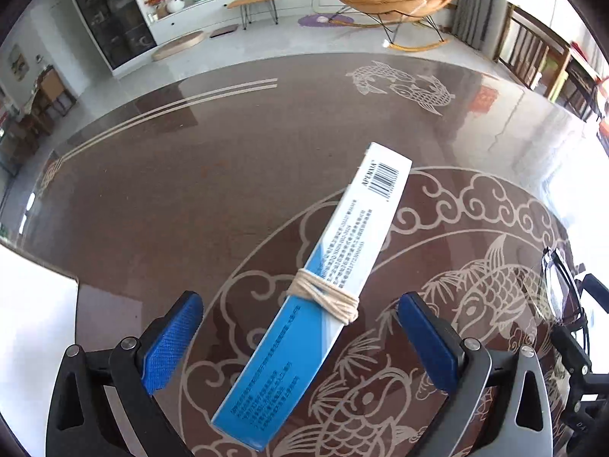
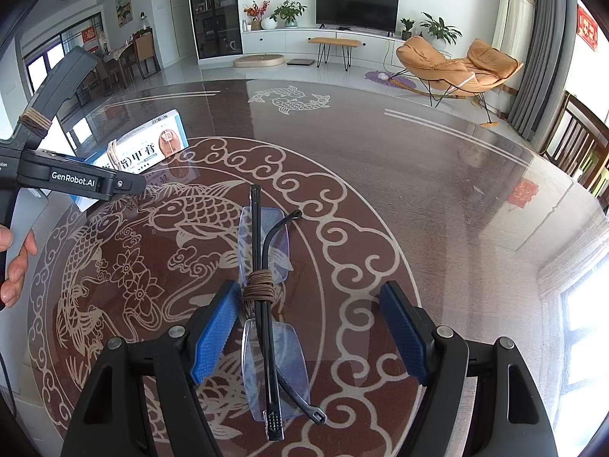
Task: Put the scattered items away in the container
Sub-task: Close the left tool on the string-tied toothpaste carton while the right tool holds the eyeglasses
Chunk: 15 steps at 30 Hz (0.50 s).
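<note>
Left gripper spread apart astride the string-bound medicine box lying on the surface. Right gripper likewise apart over the cord-tied folded eyeglasses. Neither item grasped; container not identifiable; tidying barely begun.

A blue-and-white carton, wrapped with twine, is lying on the patterned tabletop between the left hand-held gripper's spread blue pads.
</note>
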Available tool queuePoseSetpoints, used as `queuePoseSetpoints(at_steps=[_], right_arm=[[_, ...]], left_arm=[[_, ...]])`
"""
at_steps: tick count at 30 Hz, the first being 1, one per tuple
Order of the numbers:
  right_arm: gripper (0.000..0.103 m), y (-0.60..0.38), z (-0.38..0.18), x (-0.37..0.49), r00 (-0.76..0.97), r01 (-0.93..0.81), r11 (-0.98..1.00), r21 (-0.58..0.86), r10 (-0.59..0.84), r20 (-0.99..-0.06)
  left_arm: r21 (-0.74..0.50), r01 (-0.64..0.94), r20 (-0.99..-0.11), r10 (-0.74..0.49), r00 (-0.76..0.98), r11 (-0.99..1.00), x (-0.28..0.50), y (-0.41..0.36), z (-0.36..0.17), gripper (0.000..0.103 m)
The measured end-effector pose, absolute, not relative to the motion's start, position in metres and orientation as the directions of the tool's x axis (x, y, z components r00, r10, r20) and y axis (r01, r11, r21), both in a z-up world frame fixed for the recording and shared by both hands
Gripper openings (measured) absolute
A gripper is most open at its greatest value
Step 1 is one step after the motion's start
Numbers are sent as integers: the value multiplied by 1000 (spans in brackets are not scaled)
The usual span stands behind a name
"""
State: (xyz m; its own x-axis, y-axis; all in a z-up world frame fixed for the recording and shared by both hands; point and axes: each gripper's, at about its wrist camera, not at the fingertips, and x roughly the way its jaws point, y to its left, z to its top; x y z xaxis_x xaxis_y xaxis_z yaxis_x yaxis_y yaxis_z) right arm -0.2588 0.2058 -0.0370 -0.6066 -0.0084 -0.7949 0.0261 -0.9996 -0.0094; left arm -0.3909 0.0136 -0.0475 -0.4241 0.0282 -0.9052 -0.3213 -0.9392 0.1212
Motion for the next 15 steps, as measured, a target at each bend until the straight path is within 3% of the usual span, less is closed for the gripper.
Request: queuePoseSetpoints(at_steps=[3, 7, 15], right_arm=[[76, 206, -37, -259, -607, 26, -1000, -9, -8, -795], [76, 206, -37, -259, -607, 26, -1000, -9, -8, -795], [76, 206, -37, -259, -607, 26, -1000, -9, -8, -795]], left_arm=[[125, -381, -896, 61, -441, -916, -390, 17, -46, 103], [-11, -342, -896, 161, -414, -940, -394, -2, -49, 103], [0, -337, -831, 188, -524, -941, -378, -8, -54, 103]])
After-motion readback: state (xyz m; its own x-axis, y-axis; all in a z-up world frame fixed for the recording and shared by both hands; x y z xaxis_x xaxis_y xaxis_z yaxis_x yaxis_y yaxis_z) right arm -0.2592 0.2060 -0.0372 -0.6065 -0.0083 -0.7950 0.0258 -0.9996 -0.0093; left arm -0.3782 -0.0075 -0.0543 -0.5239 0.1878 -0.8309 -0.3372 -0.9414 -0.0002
